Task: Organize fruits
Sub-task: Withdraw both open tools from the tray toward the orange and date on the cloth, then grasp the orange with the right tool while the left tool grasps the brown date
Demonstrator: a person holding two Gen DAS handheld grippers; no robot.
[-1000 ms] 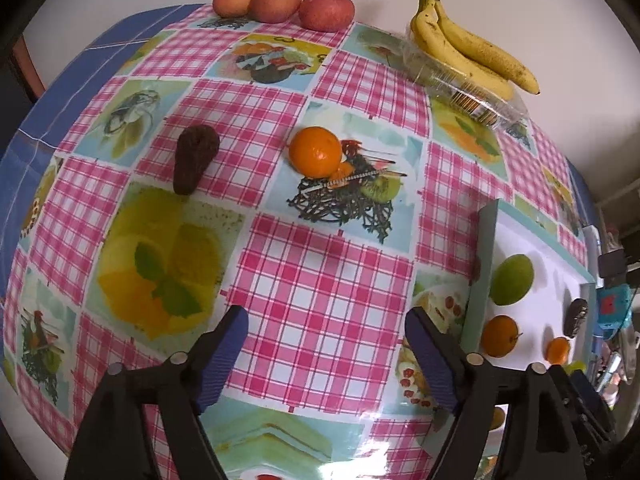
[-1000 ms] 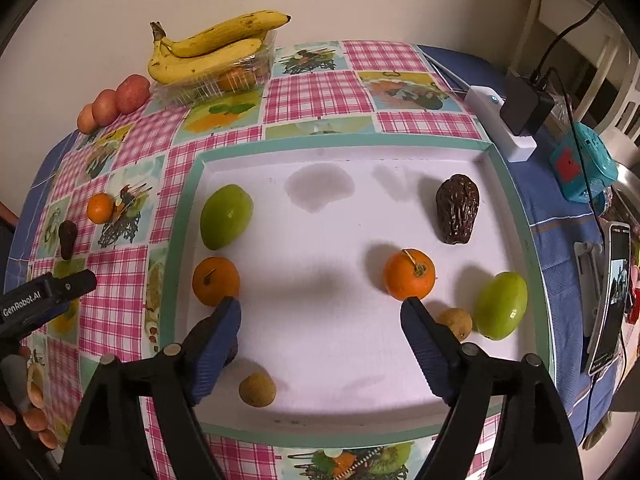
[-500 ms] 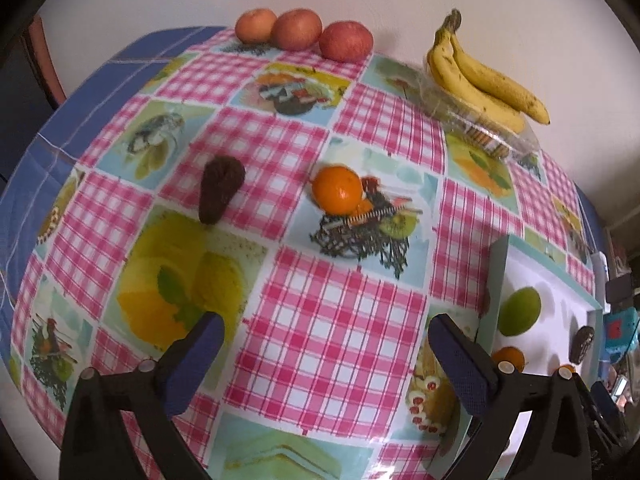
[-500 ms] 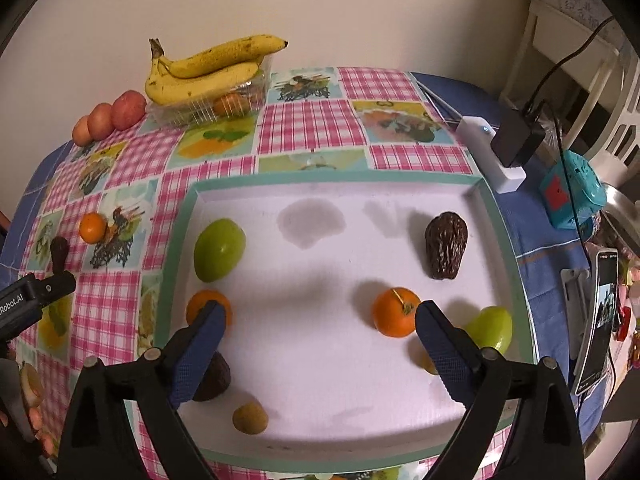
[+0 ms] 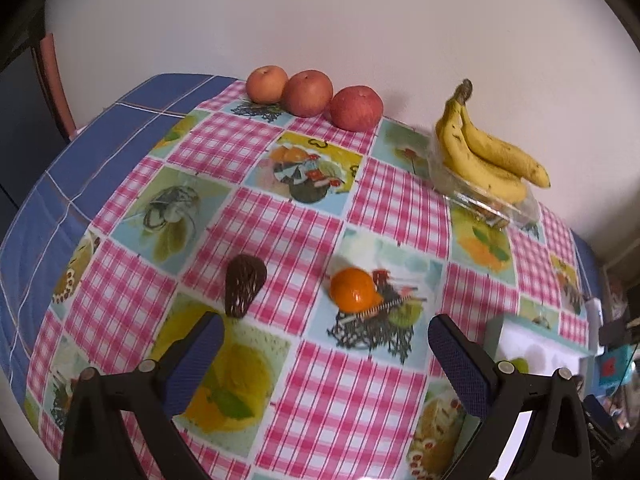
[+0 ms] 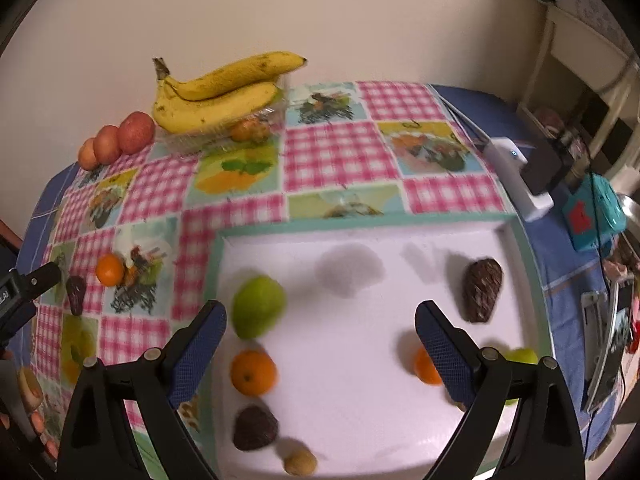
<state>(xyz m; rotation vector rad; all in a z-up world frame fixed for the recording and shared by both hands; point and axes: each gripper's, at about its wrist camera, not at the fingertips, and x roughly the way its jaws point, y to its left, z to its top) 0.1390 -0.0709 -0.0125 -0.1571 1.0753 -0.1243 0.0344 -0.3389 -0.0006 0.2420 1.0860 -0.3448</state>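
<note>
A table in a pink-checked fruit-print tablecloth (image 5: 392, 200) carries three apples (image 5: 310, 92) at eleven o'clock, bananas (image 5: 486, 156) on a clear plastic punnet at one, an orange (image 5: 354, 290) and a dark textured fruit (image 5: 244, 290) centrally, and a white tray (image 6: 400, 236) at four.
</note>
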